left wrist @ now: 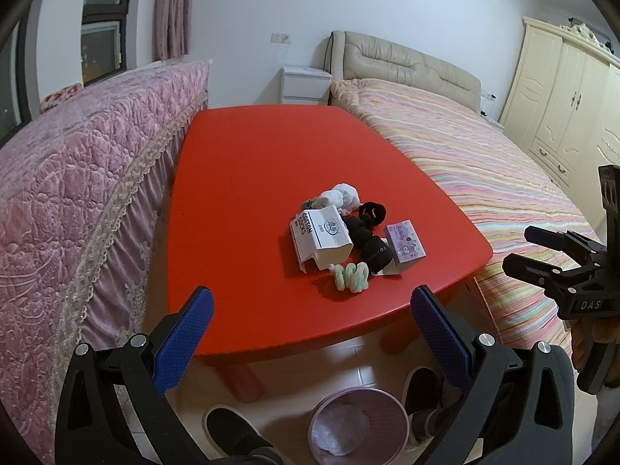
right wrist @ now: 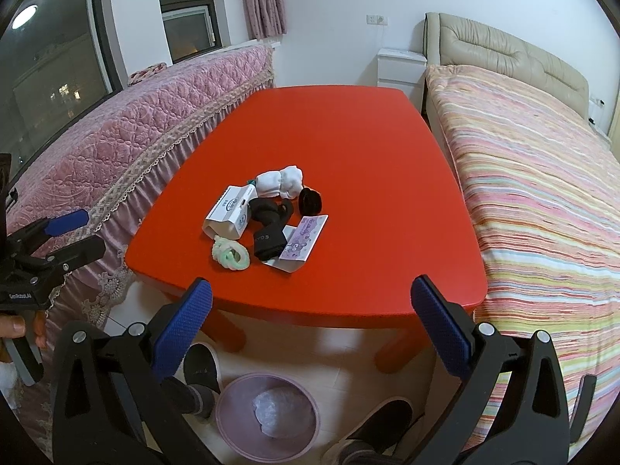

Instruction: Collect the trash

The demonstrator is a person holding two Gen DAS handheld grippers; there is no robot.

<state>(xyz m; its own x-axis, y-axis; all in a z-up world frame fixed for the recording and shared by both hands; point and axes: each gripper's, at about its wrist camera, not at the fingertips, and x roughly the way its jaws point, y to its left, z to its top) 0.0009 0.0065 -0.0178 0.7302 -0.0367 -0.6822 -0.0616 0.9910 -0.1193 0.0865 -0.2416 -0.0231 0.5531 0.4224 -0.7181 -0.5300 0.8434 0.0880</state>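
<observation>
A pile sits on the red table [left wrist: 248, 178] [right wrist: 348, 147]: a white "Cotton Socks" box [left wrist: 321, 238] [right wrist: 228, 213], a purple packet [left wrist: 405, 246] [right wrist: 304, 242], black socks [left wrist: 368, 238] [right wrist: 269, 228], white socks [left wrist: 341, 195] [right wrist: 281, 182] and a green-white rolled sock [left wrist: 350, 277] [right wrist: 230, 255]. A pink waste bin [left wrist: 360, 426] [right wrist: 267, 414] stands on the floor under the near table edge. My left gripper [left wrist: 310, 333] [right wrist: 73, 232] is open and empty, short of the table. My right gripper [right wrist: 310, 329] [left wrist: 531, 248] is open and empty, at the near edge.
A pink quilted sofa cover [left wrist: 77, 193] [right wrist: 135, 135] runs along the table's left side. A striped bed [left wrist: 484, 162] [right wrist: 542, 193] runs along its right. A white nightstand [left wrist: 304, 85] stands behind. A cream wardrobe [left wrist: 562, 97] is at far right. My feet [left wrist: 232, 430] flank the bin.
</observation>
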